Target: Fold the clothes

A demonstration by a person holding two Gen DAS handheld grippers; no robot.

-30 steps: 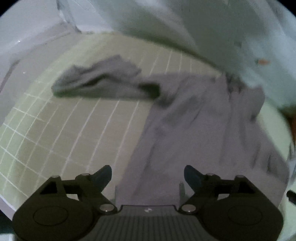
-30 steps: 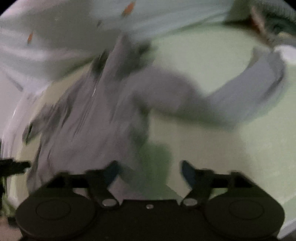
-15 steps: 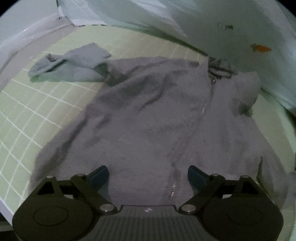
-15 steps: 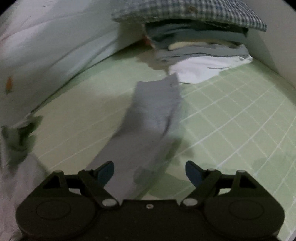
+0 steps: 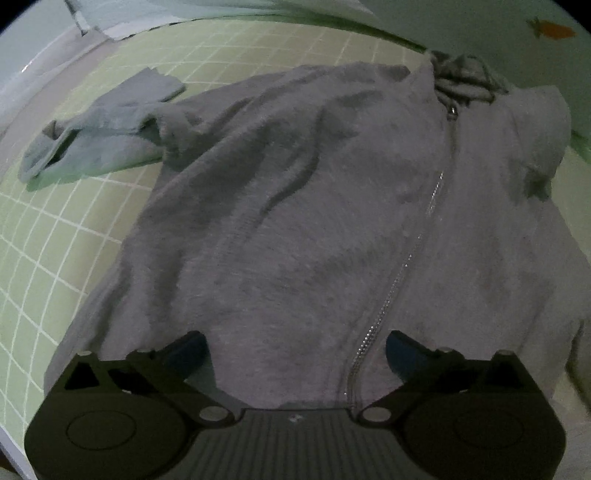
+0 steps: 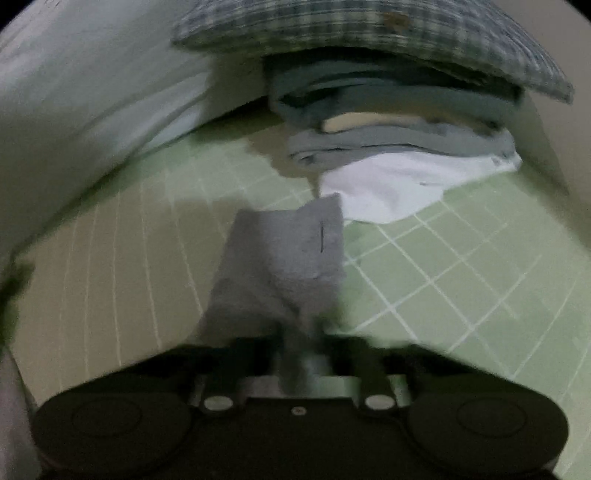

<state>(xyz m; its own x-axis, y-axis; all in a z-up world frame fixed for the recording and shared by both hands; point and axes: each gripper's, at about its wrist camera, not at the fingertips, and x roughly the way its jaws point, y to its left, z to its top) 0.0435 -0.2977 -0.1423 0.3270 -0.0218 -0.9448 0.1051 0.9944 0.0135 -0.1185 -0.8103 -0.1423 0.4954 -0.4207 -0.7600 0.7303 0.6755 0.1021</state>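
Left wrist view: the left gripper [image 5: 293, 350] stands with its fingers wide apart and nothing between them. It hangs over the lower hem of a grey zip-up hoodie [image 5: 295, 206], which lies spread front-up on a green grid mat [image 5: 44, 236]. The zipper [image 5: 402, 266] runs up from just inside the right finger to the collar and bunched hood [image 5: 461, 77] at the far end. One sleeve [image 5: 99, 129] reaches out to the far left, crumpled and folded on itself, its cuff near the mat's left border. Bare mat shows to the left of the hoodie body and beyond the shoulder; on the right the cloth runs almost to the picture's edge. A pale sheet with an orange print [image 5: 554, 29] rises behind the mat.

Right wrist view, somewhat blurred: the right gripper [image 6: 301, 354] has its fingers drawn together on the other sleeve [image 6: 284, 258], which stretches forward from the grip, its cuff end lying on the grid mat [image 6: 461, 288]. Just beyond the cuff sits a stack of folded clothes [image 6: 399, 129], white garment at the bottom, checked shirt [image 6: 369, 29] on top. Bare mat lies to both sides of the sleeve, wider on the right. A white bedsheet [image 6: 74, 110] rises at the left.
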